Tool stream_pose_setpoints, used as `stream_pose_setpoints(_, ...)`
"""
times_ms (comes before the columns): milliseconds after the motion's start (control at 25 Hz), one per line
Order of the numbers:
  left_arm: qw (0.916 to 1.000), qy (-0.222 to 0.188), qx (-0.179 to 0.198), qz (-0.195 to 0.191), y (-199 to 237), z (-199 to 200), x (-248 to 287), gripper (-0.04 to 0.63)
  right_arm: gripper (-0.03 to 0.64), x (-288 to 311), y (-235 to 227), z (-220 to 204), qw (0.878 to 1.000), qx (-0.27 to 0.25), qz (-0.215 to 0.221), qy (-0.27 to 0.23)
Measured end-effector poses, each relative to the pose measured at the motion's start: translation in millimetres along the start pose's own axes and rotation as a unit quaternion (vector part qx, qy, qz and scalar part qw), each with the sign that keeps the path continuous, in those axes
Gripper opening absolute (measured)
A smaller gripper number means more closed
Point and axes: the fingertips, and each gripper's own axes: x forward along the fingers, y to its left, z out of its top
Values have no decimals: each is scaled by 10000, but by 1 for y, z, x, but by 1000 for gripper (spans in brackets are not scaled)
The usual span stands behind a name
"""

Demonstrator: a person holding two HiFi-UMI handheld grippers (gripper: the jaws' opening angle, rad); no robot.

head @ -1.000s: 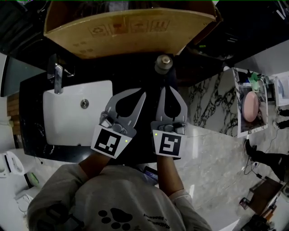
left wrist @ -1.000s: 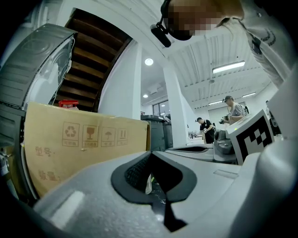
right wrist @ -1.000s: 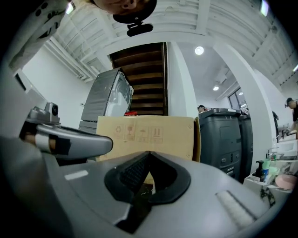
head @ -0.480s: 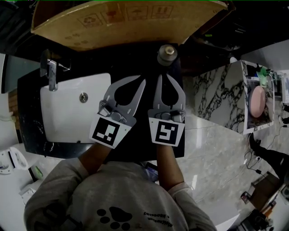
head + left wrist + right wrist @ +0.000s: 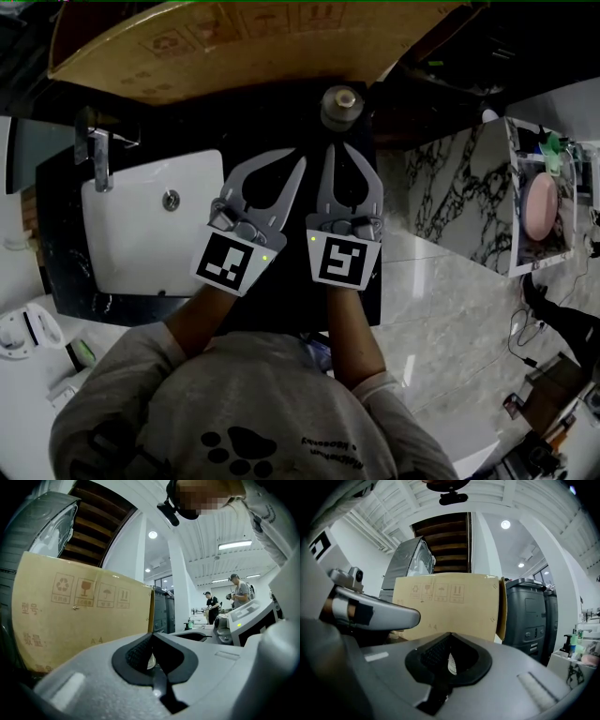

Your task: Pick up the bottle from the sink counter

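The bottle (image 5: pixel 339 105) stands upright on the black sink counter (image 5: pixel 281 131), seen from above with its round cap towards me. My left gripper (image 5: pixel 300 157) and right gripper (image 5: pixel 330 148) are held side by side just short of it, both shut with nothing between the jaws. The right gripper's tips lie closest, a short gap below the bottle. In the left gripper view (image 5: pixel 151 634) and the right gripper view (image 5: pixel 450 634) the jaws meet, and only a pale sliver shows through the hollow behind the tips.
A large cardboard box (image 5: pixel 225 47) stands behind the bottle at the counter's back. A white sink basin (image 5: pixel 141 225) with a chrome faucet (image 5: pixel 94 150) lies to the left. A marble-patterned surface (image 5: pixel 441 206) runs on the right. People stand far off in the left gripper view.
Both grippers stay shut and side by side. Their tips have crept slightly nearer the bottle while the head view drifted.
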Motion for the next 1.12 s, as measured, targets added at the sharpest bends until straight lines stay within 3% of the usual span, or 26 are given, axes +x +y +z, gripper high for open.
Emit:
stream_pose_setpoints(160, 10000, 65, 14, 56, 1, -3, 5, -2, 8, 3, -1, -6, 9999, -52, 81, 71)
stream_pose_setpoints(680, 9993, 236, 14, 288, 10, -15, 5, -2, 226, 16, -14, -48, 9975, 183, 47, 680)
stream_pose_setpoints(1120, 9992, 221, -86, 311, 13, -20, 10, -2, 305, 51, -20, -68, 9900, 466, -137, 1323)
